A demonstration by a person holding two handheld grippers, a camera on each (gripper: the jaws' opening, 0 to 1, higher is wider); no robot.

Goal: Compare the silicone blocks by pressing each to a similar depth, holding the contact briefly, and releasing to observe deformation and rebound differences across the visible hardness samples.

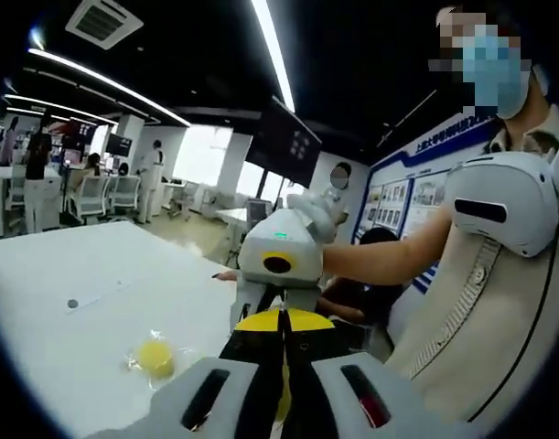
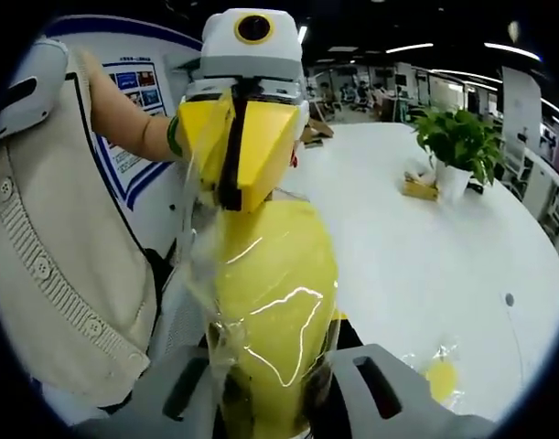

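Note:
A large yellow silicone block (image 2: 272, 302) in a clear plastic bag stands upright between the jaws of my right gripper (image 2: 270, 366), which is shut on its lower part. My left gripper (image 2: 233, 203) comes in from above with yellow jaws closed on the block's top end and its wrap. In the left gripper view my own dark jaws (image 1: 281, 337) meet tightly, tip to tip with the right gripper (image 1: 279, 320). Most of the block is hidden there. A second, smaller yellow block (image 1: 155, 357) (image 2: 440, 379) in its bag lies on the white table (image 1: 96, 265).
The person holding the grippers stands close in a beige vest (image 2: 50, 265) (image 1: 480, 311). On the table (image 2: 398, 238) are a potted plant (image 2: 457, 146), a small wooden box (image 2: 418, 187) and a small dark dot (image 1: 72, 303). Office chairs and people are far behind.

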